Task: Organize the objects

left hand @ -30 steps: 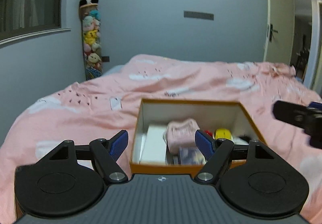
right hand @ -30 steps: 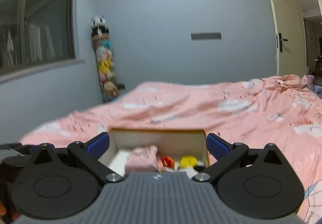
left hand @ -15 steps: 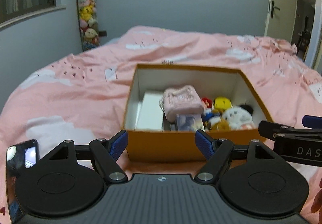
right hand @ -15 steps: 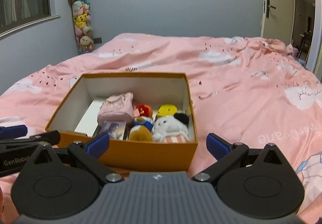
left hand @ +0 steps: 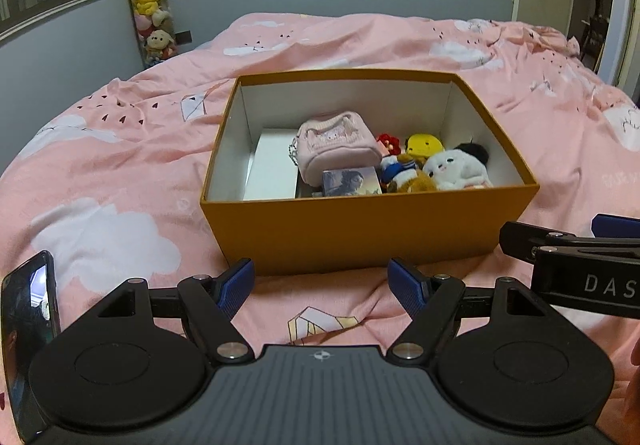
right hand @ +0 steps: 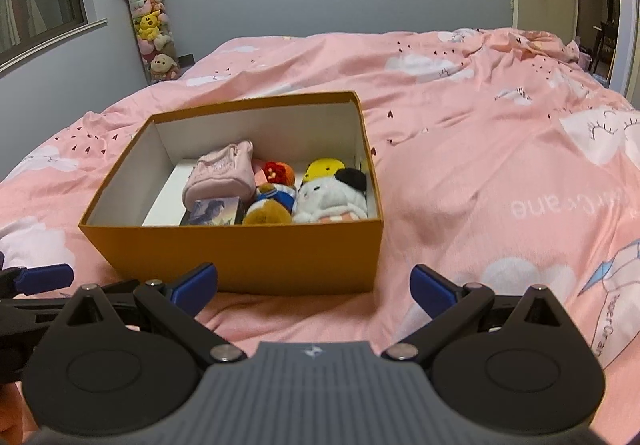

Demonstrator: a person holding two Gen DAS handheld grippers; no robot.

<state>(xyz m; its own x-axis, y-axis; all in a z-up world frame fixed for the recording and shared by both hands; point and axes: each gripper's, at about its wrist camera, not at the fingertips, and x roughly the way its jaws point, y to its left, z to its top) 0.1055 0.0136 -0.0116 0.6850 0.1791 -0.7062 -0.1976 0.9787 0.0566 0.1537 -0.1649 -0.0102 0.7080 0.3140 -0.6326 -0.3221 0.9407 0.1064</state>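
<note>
Orange box resting on the pink bed cover, lid off, directly ahead of both grippers.

Left gripper: jaws spread wide, empty, hovering just short of the box's near wall. Right gripper: jaws likewise spread, empty, facing the box's near right corner.

Contents, packed toward the right and centre of the box:
- Pink pouch with a small chain, lying on a flat white item.
- Small picture card box against the near wall.
- White plush, yellow plush, red toy and a brown plush, crowded together.

Handling judgement:
- Plush toys: light, soft, compressible; no breakage risk. Pinch across the body, not a loose ear or tuft.
- Pouch: soft and limp; likely to sag. Grip at the top seam or mid-body; avoid the chain, which may snag neighbours.
- Card box: stiff, smooth, probably slippery; grip across the narrow faces.
- Orange box: rigid cardboard walls, unstable on soft bedding; liable to shift if pushed.
</note>
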